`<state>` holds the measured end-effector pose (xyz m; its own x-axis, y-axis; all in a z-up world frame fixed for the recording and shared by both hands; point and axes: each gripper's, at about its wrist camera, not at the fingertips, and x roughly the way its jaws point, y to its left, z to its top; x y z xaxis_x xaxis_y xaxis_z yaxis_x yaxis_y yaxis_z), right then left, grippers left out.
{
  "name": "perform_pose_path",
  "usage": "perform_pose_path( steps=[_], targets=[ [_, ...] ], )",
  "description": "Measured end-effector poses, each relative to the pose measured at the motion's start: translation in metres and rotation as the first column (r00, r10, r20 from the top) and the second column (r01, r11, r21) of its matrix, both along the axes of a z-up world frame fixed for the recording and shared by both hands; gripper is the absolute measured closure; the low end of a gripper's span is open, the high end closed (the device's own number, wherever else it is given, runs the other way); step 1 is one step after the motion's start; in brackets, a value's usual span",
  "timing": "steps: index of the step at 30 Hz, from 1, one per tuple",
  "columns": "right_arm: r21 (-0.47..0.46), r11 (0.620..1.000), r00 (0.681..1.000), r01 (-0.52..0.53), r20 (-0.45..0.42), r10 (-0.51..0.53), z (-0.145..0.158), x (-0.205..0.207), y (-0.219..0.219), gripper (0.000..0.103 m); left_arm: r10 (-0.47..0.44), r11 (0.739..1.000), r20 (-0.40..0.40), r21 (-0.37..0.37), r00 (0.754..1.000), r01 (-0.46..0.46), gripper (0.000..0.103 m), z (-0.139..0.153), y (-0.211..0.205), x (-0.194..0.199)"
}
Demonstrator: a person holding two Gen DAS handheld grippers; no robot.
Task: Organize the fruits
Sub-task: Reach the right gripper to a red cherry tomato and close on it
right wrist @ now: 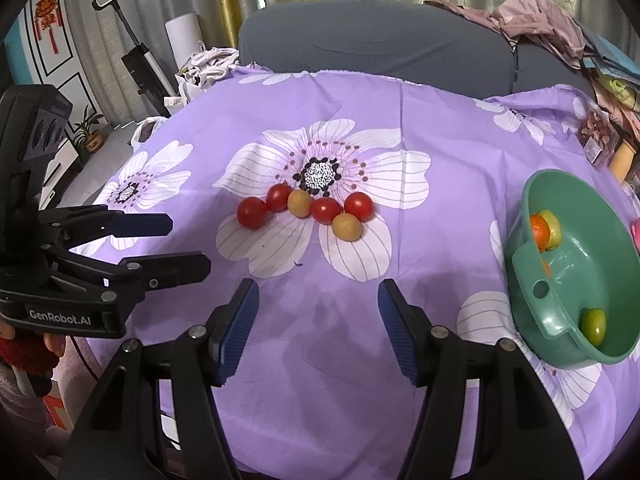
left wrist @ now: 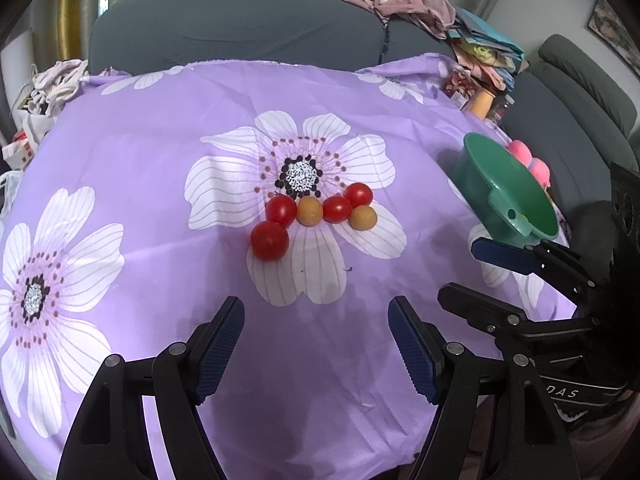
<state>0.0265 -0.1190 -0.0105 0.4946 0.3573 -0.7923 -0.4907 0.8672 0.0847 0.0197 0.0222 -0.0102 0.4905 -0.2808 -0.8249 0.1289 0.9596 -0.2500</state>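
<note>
Several small fruits lie in a cluster on the purple flowered cloth: red tomatoes [left wrist: 270, 240] [right wrist: 252, 212] and yellow-brown ones [left wrist: 362, 217] [right wrist: 347, 227]. A green bowl [left wrist: 508, 184] [right wrist: 576, 320] stands at the right and holds an orange fruit [right wrist: 538, 232] and a green one [right wrist: 593, 326]. My left gripper [left wrist: 316, 344] is open and empty, short of the cluster. My right gripper [right wrist: 318, 328] is open and empty, also short of the cluster, left of the bowl. Each gripper shows in the other's view, the right [left wrist: 480, 268] and the left [right wrist: 180, 244].
A grey sofa [left wrist: 240, 28] runs behind the table, with piled clothes [left wrist: 408, 0] at its right. Pink balls [left wrist: 528, 160] sit behind the bowl. Bottles and packets [right wrist: 608, 144] stand at the far right edge. Bags [left wrist: 36, 108] lie at the left.
</note>
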Motion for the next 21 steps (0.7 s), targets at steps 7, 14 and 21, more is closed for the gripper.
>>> perform_pose_path(
  steps=[7,14,21],
  targets=[
    [-0.006,1.000,1.000,-0.001,-0.014,0.001,-0.005,0.007,0.002,0.041,-0.011,1.000,0.000,0.022,1.000,0.011,0.029,-0.003,-0.001,0.004],
    [-0.014,1.000,0.999,0.008,-0.036,-0.009,-0.014,0.015,0.003,0.041,-0.017,0.998,0.002,0.059,1.000,0.017,0.029,-0.007,-0.003,0.014],
    [-0.020,1.000,0.998,0.010,-0.057,-0.011,-0.023,0.026,0.004,0.041,-0.040,0.991,0.002,0.127,0.999,0.040,0.029,-0.016,-0.007,0.024]
  ],
)
